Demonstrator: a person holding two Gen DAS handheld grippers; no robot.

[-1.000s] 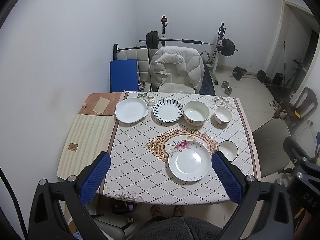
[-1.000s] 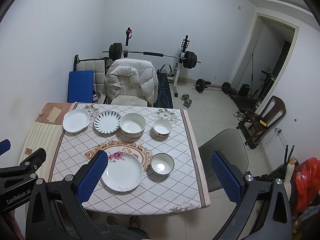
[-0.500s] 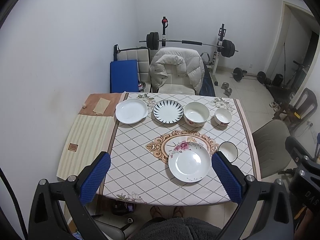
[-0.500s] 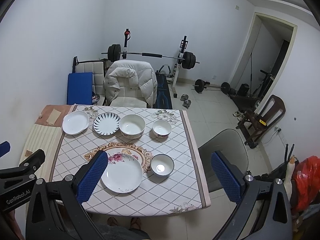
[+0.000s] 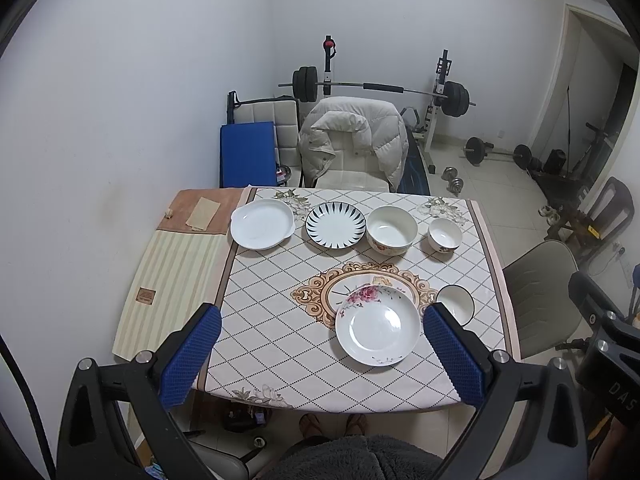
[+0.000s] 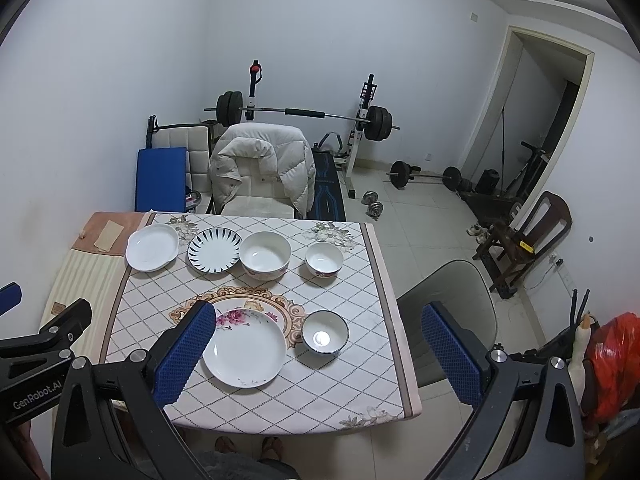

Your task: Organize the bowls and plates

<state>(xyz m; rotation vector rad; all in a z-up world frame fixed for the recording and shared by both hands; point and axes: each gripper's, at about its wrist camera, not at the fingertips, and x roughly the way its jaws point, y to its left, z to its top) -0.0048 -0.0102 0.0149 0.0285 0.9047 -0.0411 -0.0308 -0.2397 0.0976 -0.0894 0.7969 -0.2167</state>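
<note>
A floral white plate (image 5: 378,327) (image 6: 245,350) lies near the table's front edge, with a small dark-rimmed bowl (image 5: 456,304) (image 6: 325,333) to its right. Along the far edge sit a white eared dish (image 5: 262,224) (image 6: 152,247), a blue-striped plate (image 5: 335,225) (image 6: 215,250), a large bowl (image 5: 392,231) (image 6: 265,255) and a small flowered bowl (image 5: 445,235) (image 6: 324,259). My left gripper (image 5: 320,360) and right gripper (image 6: 316,358) hover high above the table's near side, both open and holding nothing.
The table (image 5: 280,320) has a checked cloth, with a striped mat (image 5: 176,276) on its left. A chair with a puffy jacket (image 5: 354,140) stands behind it, a grey chair (image 6: 448,312) to its right. Weights and a barbell rack (image 6: 304,114) fill the back. A person's feet (image 5: 332,424) show below.
Both grippers have drifted slightly, so the table sits a little lower in the right wrist view. No dish has moved, and both grippers stay open.
</note>
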